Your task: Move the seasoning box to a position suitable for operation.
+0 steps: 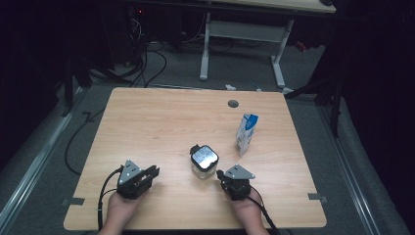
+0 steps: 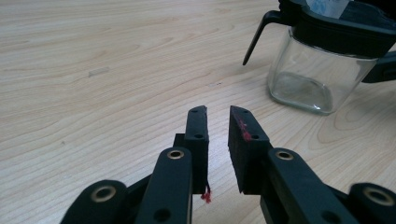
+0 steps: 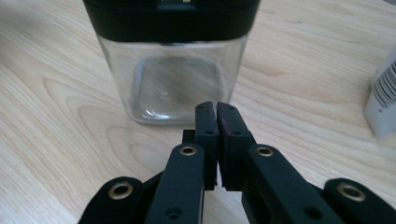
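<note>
A clear square glass jar with a black lid stands upright near the table's front middle. My left gripper rests low on the wood to the jar's left, jaws a little apart with nothing between them. In the left gripper view the left gripper points toward bare wood, the jar up at the right. My right gripper sits just right of the jar, close to its side. Seen in the right gripper view, the right gripper has its pads pressed together just short of the jar.
A small blue and white carton stands upright behind and to the right of the jar; it is also at the right edge as the carton. The wooden table has a round cable hole near its far edge. Cables lie on the floor behind.
</note>
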Motion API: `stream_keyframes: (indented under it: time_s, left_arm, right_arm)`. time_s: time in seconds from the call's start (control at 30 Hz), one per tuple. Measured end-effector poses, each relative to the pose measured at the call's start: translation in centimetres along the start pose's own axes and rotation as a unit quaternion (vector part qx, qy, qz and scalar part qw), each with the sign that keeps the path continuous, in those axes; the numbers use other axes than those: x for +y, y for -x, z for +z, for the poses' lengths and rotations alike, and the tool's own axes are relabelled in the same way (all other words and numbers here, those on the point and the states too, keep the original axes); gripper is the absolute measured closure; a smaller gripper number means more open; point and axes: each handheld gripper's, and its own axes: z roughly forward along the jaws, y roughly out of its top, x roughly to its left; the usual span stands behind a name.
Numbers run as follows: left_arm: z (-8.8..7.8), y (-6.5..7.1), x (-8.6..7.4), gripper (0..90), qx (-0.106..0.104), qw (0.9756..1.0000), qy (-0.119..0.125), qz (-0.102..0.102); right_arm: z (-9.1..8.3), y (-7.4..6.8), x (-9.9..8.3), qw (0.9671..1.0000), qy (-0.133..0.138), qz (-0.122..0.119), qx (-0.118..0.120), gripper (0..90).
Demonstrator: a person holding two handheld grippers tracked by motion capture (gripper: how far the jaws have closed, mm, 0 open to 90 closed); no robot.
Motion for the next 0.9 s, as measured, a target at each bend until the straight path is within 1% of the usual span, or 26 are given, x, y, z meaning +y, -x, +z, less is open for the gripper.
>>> stream_keyframes:
  time_s: [0.03, 0.13, 0.23, 0.3, 0.33, 0.43, 0.47, 0.5, 0.53, 0.57, 0.6, 0.63, 0.67, 0.7, 0.73, 0.8, 0.83, 0.87, 0.9]
  left_arm:
    - [0.1, 0.1, 0.0, 77.0, -0.001, 1.0, -0.003, 0.004]
    - [0.2, 0.4, -0.1, 75.9, -0.009, 0.9999, -0.01, 0.006]
    - [0.4, 0.5, -0.1, 73.9, -0.006, 0.9999, -0.012, 0.002]
    - [0.6, 0.6, -0.1, 73.4, -0.004, 0.9999, -0.013, -0.004]
    - [0.6, 0.6, -0.1, 73.0, -0.002, 0.9999, -0.015, -0.003]
    - [0.7, 0.7, -0.1, 66.9, 0.002, 0.9999, -0.014, -0.001]
    - [0.7, 0.8, -0.1, 65.2, 0.006, 0.9999, -0.01, 0.0]
    - [0.7, 0.8, -0.1, 64.2, 0.006, 0.9999, -0.01, 0.0]
    - [0.8, 1.0, 0.0, 63.2, 0.013, 0.9999, -0.008, 0.006]
    - [0.8, 1.0, 0.0, 62.8, 0.013, 0.9999, -0.008, 0.006]
    - [1.1, 1.2, 0.2, 62.1, 0.015, 0.9998, -0.006, 0.012]
    - [1.3, 1.3, 0.4, 62.1, 0.017, 0.9998, -0.004, 0.011]
    - [1.3, 1.3, 0.4, 61.4, 0.017, 0.9998, -0.004, 0.011]
    - [1.4, 1.4, 0.7, 61.4, 0.017, 0.9998, -0.001, 0.005]
    - [1.8, 1.6, 1.1, 63.4, 0.003, 1.0, 0.0, -0.001]
    - [2.0, 1.7, 1.4, 62.9, 0.003, 1.0, 0.002, -0.001]
    - [2.5, 1.7, 2.1, 63.8, -0.004, 1.0, -0.004, 0.0]
    - [2.7, 1.7, 2.5, 63.4, -0.015, 0.9999, -0.004, -0.005]
    - [2.8, 1.6, 3.0, 63.1, -0.023, 0.9997, -0.001, -0.009]
  right_arm:
    - [0.1, 0.0, 0.2, 1.0, 0.001, 0.003, 0.001, 88.0]
    - [0.5, 0.0, 0.7, 1.0, 0.005, 0.006, -0.005, 88.1]
    - [1.1, 0.2, 1.2, 0.9999, 0.006, 0.002, -0.008, 88.1]
    - [1.6, 0.3, 1.6, 0.9999, 0.008, 0.005, -0.007, 88.0]
    - [1.8, 0.4, 1.8, 0.9999, 0.008, 0.007, -0.005, 88.0]
    - [1.8, 0.7, 1.9, 0.9999, 0.012, 0.011, -0.004, 87.6]
    - [1.3, 1.0, 1.4, 0.9998, 0.016, 0.005, -0.005, 85.5]
    - [1.3, 1.0, 1.4, 0.9998, 0.016, 0.005, -0.005, 85.5]
    - [0.7, 1.3, 0.8, 0.9998, 0.018, 0.002, -0.005, 83.7]
    - [0.3, 1.4, 0.5, 0.9998, 0.018, 0.005, -0.007, 82.3]
    - [-0.1, 1.7, 0.2, 0.9997, 0.023, 0.007, -0.005, 80.6]
    - [-0.6, 1.9, 0.0, 0.9995, 0.03, 0.012, -0.006, 79.4]
    - [-0.6, 1.9, 0.0, 0.9995, 0.03, 0.012, -0.006, 79.4]
    - [-1.0, 2.0, -0.3, 0.9992, 0.037, 0.015, -0.006, 79.1]
    - [-1.7, 2.3, -0.5, 0.9988, 0.044, 0.016, -0.015, 79.2]
    - [-2.1, 2.6, -0.6, 0.9987, 0.046, 0.014, -0.017, 79.8]
    - [-2.3, 2.9, -0.8, 0.9985, 0.048, 0.02, -0.016, 79.9]
    - [-2.3, 3.1, -1.1, 0.9986, 0.045, 0.021, -0.016, 80.0]
    - [-2.3, 3.1, -1.3, 0.9988, 0.041, 0.018, -0.018, 80.0]
